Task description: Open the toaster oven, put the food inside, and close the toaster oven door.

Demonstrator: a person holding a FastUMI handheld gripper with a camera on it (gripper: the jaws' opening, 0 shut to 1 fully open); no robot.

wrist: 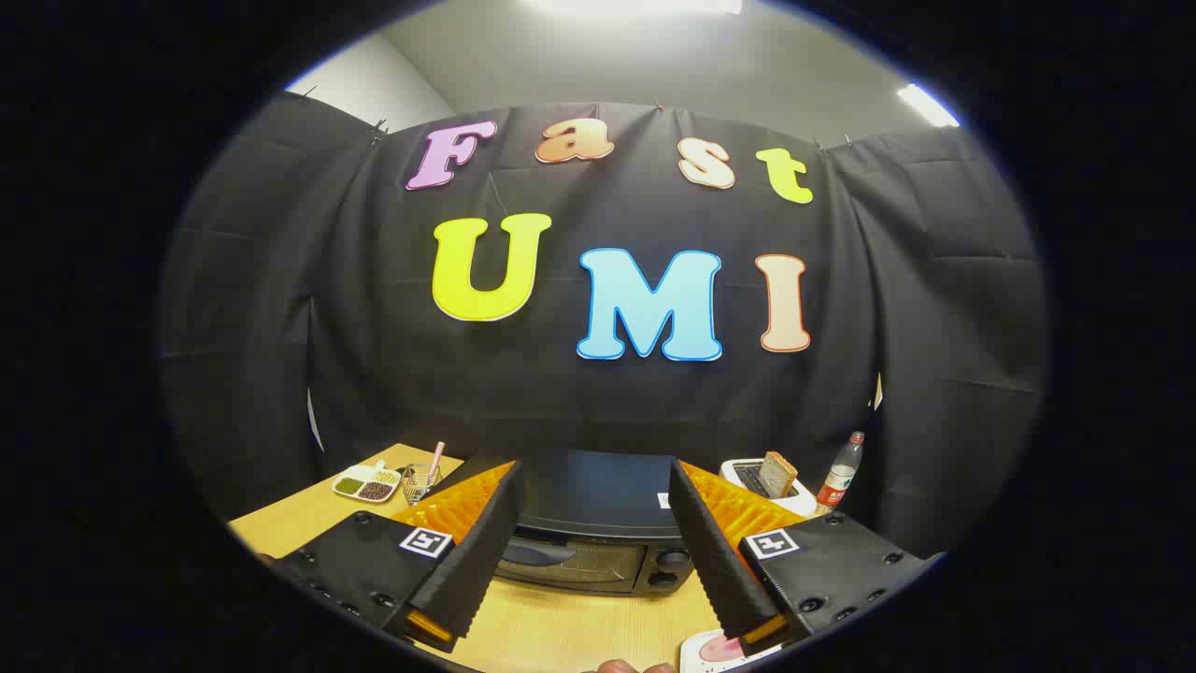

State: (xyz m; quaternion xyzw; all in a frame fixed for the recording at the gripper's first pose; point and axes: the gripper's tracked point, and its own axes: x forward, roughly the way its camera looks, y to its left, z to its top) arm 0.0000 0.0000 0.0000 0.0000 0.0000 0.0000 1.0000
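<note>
Black toaster oven [584, 523] stood just ahead of my fingers — door closed. My gripper [589, 551] was spread wide — nothing held.

We find the toaster oven [590, 523] standing on the table [561, 631] just ahead of the gripper [593, 551], framed between its two spread fingers [476, 551], with the oven door [570, 561] closed and facing us and the booth wall close behind. To the left of the oven, farther back on the table, we note a divided dish [367, 483] with a small wire basket [420, 481] just to its right. To the right of the oven sits a pop-up toaster [768, 484] with a slice of bread [777, 474] standing in its slot, a bottle [842, 470] upright just beyond it on the right, and a plate with food [718, 650] lies on the near table beside the right finger.
</note>
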